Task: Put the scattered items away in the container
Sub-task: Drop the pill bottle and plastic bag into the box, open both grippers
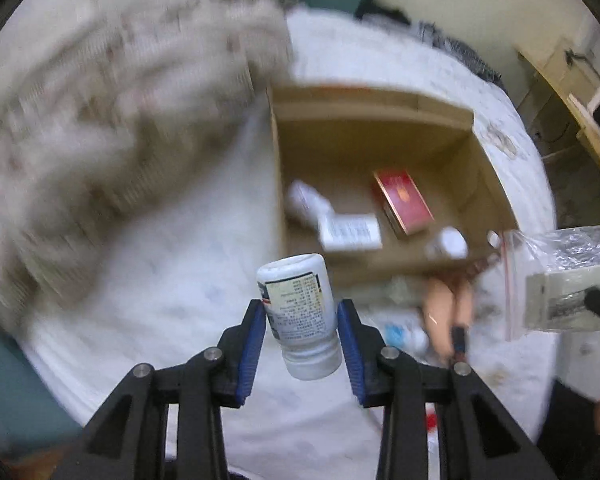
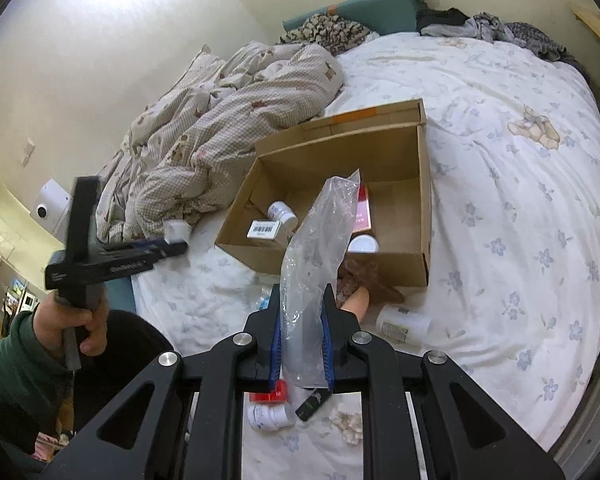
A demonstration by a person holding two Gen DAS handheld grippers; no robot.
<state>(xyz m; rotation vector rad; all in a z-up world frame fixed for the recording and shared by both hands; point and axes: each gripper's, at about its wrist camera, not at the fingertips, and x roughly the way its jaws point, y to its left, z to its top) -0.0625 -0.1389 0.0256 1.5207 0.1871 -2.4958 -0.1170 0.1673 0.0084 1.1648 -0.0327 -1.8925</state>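
My left gripper (image 1: 302,320) is shut on a white pill bottle (image 1: 300,312) with a printed label, held above the bed short of the open cardboard box (image 1: 372,120). It also shows in the right wrist view (image 2: 178,236). My right gripper (image 2: 302,344) is shut on a clear plastic zip bag (image 2: 320,248) that stands up in front of the box (image 2: 424,184). The bag also shows in the left wrist view (image 1: 560,276). Inside the box lie a red packet (image 1: 404,200), a white bottle (image 2: 282,214), a white barcode box (image 2: 264,230) and a round white jar (image 2: 363,245).
On the flowered sheet (image 2: 520,208) near the box lie a doll (image 2: 360,292), a white bottle (image 2: 404,324), and more small items under my right gripper (image 2: 268,412). A crumpled checked duvet (image 2: 220,120) fills the left of the bed. Clothes are piled at the headboard (image 2: 480,24).
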